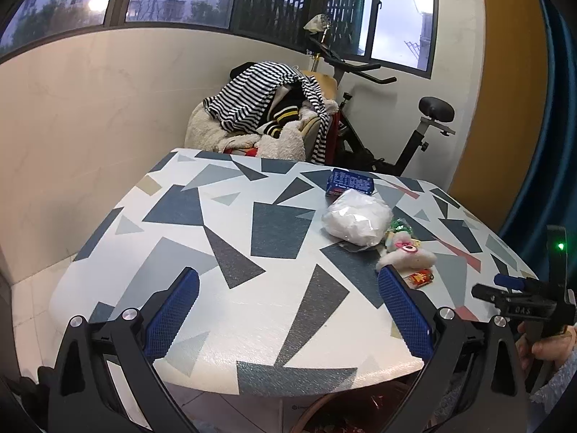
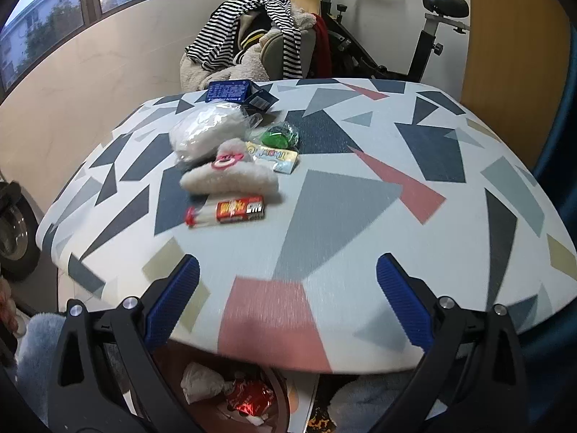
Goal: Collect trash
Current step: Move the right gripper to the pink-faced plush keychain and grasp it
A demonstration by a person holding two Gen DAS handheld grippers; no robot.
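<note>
A table [image 1: 230, 245] [image 2: 360, 195] with a geometric-patterned cover holds a small cluster of trash. A red snack wrapper [image 2: 230, 211] [image 1: 420, 278] lies nearest. Behind it sit a fluffy white hair clip [image 2: 227, 176] [image 1: 404, 256], a yellowish packet [image 2: 276, 157], a green wrapper [image 2: 279, 135] [image 1: 398, 225], a clear bag of white stuff [image 2: 205, 131] [image 1: 357, 222] and a blue box [image 2: 230, 91] [image 1: 348, 181]. My left gripper [image 1: 288, 306] is open over the near table edge, left of the cluster. My right gripper [image 2: 288, 296] is open at the front edge, short of the wrapper.
Under the table's front edge a round bin [image 2: 238, 393] holds crumpled white and red trash. A chair piled with striped clothes [image 1: 267, 108] [image 2: 249, 36] and an exercise bike [image 1: 404, 133] [image 2: 414, 32] stand behind the table. The other hand-held gripper [image 1: 523, 303] appears at right.
</note>
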